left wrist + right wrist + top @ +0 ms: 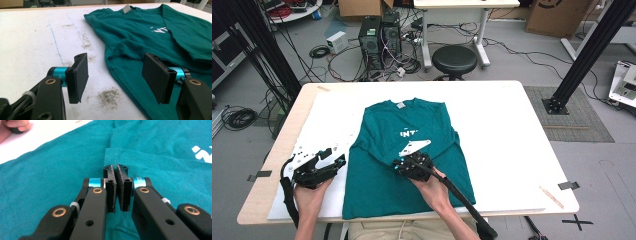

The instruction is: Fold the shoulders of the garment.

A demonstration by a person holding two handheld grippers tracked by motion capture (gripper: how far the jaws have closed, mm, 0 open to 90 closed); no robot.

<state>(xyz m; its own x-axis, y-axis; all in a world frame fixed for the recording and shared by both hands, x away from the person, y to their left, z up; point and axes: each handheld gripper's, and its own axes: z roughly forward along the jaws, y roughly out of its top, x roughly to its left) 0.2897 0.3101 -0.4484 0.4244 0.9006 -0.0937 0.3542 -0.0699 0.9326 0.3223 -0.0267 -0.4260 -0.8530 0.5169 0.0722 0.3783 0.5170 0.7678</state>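
A teal T-shirt point(404, 165) lies face up in the middle of the bench point(512, 130), collar toward the far edge, with a grey neck label and white lettering on the chest. Its sleeves are folded inward over the body, and its hem reaches the near edge. The right tool point(404, 162) rests on the shirt's middle, just below the lettering; in the right gripper view its jaws stand all but together, only a thin slit between the pads, and whether any cloth is pinched between them cannot be told. The left tool point(337, 159) sits on the bench just beside the shirt's left edge, jaws spread wide with nothing between them. The white bench top point(37, 37) bears grey smudges and faint blue lines. Beyond the bench stand a black stool point(454, 59), two computer towers point(379, 35), cables on the grey floor and cardboard boxes point(557, 17).
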